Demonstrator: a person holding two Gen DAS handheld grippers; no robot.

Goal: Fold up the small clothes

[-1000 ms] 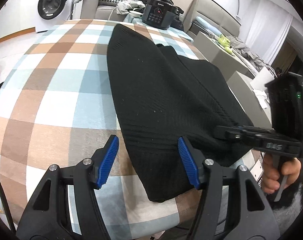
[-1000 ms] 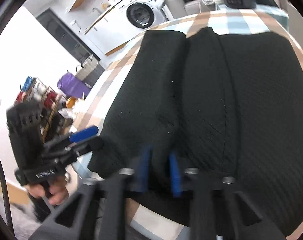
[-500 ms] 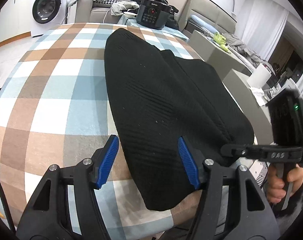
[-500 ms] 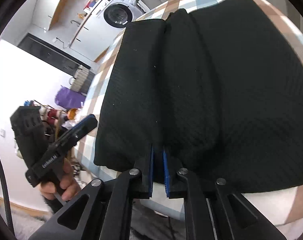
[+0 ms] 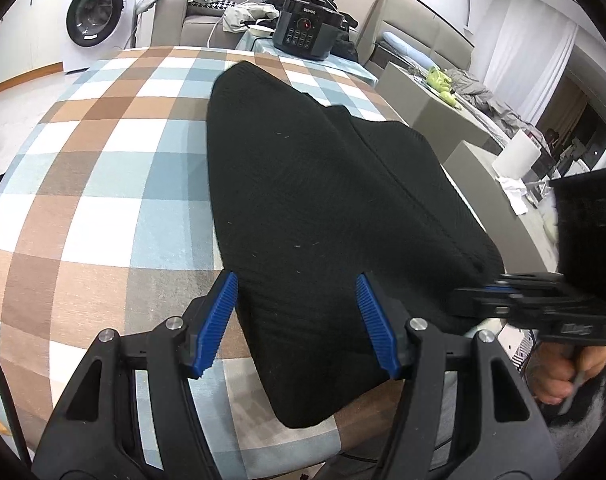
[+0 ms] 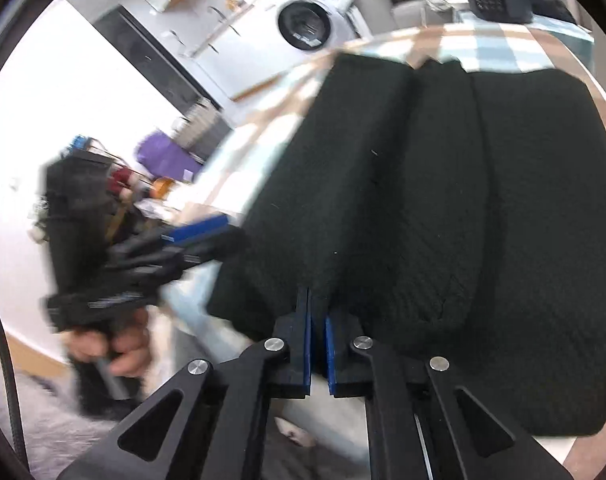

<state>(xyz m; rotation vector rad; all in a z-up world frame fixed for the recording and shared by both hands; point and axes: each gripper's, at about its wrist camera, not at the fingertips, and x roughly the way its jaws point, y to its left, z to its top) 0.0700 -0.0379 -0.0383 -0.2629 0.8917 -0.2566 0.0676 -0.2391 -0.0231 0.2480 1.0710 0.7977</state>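
Note:
A black knit garment [image 5: 311, 184] lies folded lengthwise on the checked tablecloth [image 5: 103, 184], its hem at the near table edge. My left gripper [image 5: 299, 316] is open, and its blue pads straddle the hem's near left part without pressing on it. My right gripper [image 6: 317, 308] is closing to shut on the hem of the garment [image 6: 443, 200], where the cloth puckers at its tips. In the left wrist view the right gripper [image 5: 463, 300] sits at the hem's right end. The right wrist view shows the left gripper [image 6: 199, 236] blurred at the garment's left.
The table's near edge runs just under both grippers. A black cooker [image 5: 305, 28] stands beyond the far end of the table, a washing machine [image 5: 99, 16] at the back left. Grey boxes [image 5: 435, 120] stand to the right. A hand [image 5: 559, 376] holds the right gripper.
The right gripper's pads stood slightly apart over the hem a second ago and are now together on it; its view has swung and blurred. The left gripper has stayed open and still.

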